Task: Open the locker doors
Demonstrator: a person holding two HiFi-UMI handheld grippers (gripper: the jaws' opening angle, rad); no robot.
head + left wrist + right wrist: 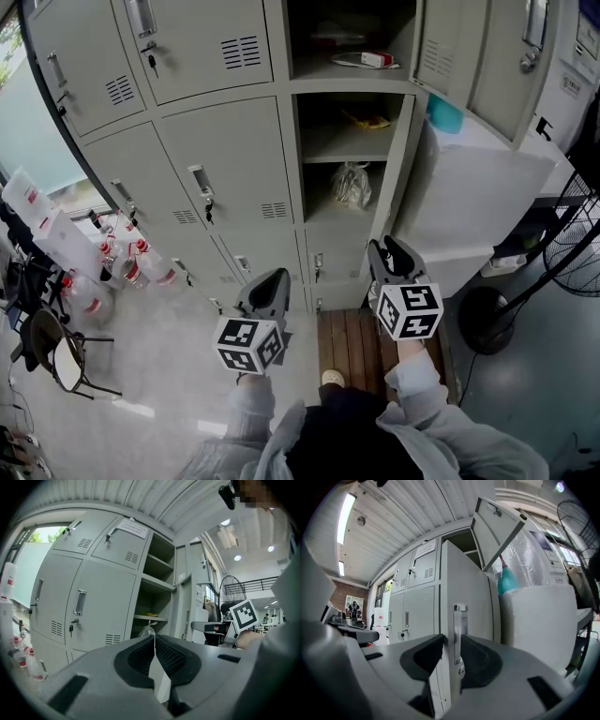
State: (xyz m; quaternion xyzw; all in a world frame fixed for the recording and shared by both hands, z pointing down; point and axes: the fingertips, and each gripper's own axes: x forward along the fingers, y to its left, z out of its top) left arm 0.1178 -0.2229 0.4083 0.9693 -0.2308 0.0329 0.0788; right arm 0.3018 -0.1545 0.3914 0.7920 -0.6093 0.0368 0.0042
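Gripped the free edge of an open locker door [473, 588] in the right tongs [451, 639], with its upright metal handle [460, 625] between the jaws. Pressed the left tongs [154, 638] shut on nothing, pads tip to tip. Faced closed lockers [101, 606] ahead and left of the left tongs, with open shelves [157, 581] and a clear plastic bag [147, 631] just beyond their tips. Found a white box [534, 620] right of the right tongs, a teal object [506, 581] atop it, and a second door [497, 529] swung open above.
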